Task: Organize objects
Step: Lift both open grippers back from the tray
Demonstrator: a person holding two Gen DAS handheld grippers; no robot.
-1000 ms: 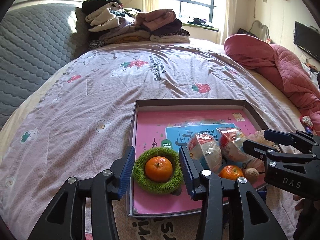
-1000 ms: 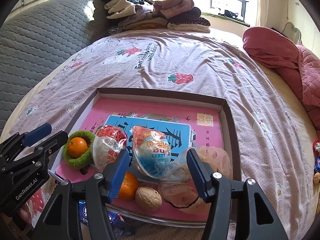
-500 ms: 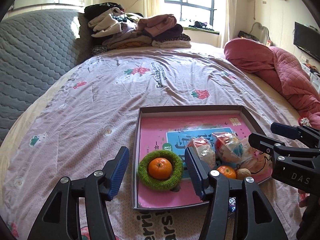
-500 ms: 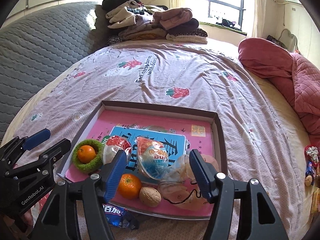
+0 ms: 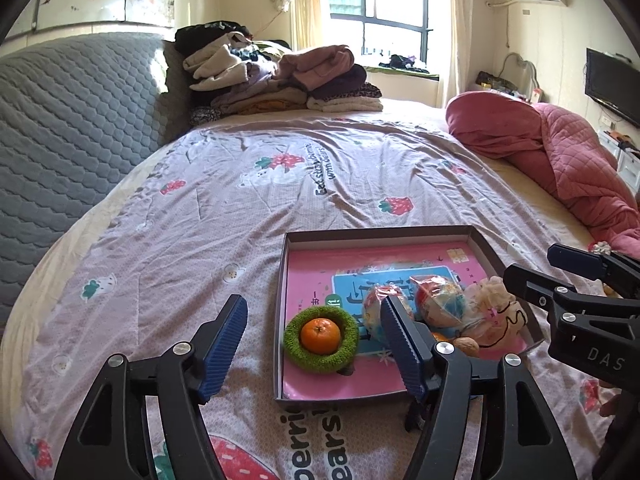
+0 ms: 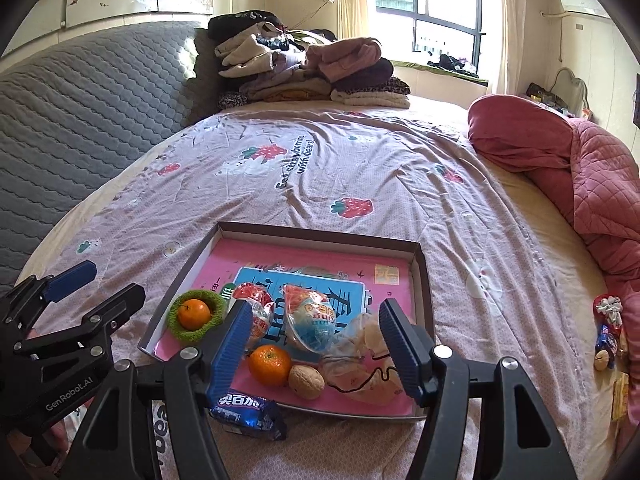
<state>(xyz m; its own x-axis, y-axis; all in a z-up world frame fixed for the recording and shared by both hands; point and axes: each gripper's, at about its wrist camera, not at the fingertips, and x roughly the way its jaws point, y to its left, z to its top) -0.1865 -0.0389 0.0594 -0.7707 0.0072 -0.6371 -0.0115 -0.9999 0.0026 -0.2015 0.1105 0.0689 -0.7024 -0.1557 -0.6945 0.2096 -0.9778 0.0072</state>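
Inside the shallow brown tray [image 6: 416,248] on the bed [image 6: 320,168], your things sit crowded along the near edge. At about 9 o'clock in the tray a mandarin [image 6: 193,314] rests in a green knitted ring [image 6: 216,312]; the ring is soft and will squash, so pinch its rim or take the fruit itself across its middle, gently, since the peel bruises. A second mandarin [image 6: 269,364] and a walnut [image 6: 306,381] lie touching at 6 o'clock: both are round, light and likely to roll, the walnut hard and slick, so close squarely across the widest part. Two wrapped snack cups [image 6: 310,320] lean together near the centre; their film is crinkly and slippery, so grip the body, not the loose wrap. A limp plastic bag [image 6: 360,364] with a black cord sprawls at 5 o'clock, best gathered by a bunched fold. Just outside the tray's near edge lies a blue snack packet [image 6: 244,412], flat and flexible; take it by a sealed end.

Your right tool [image 6: 314,344] hangs above the tray's near edge, spread wide and empty. Your left tool [image 5: 314,348] is opening, with nothing between its jaws; the ring merely shows through the gap.
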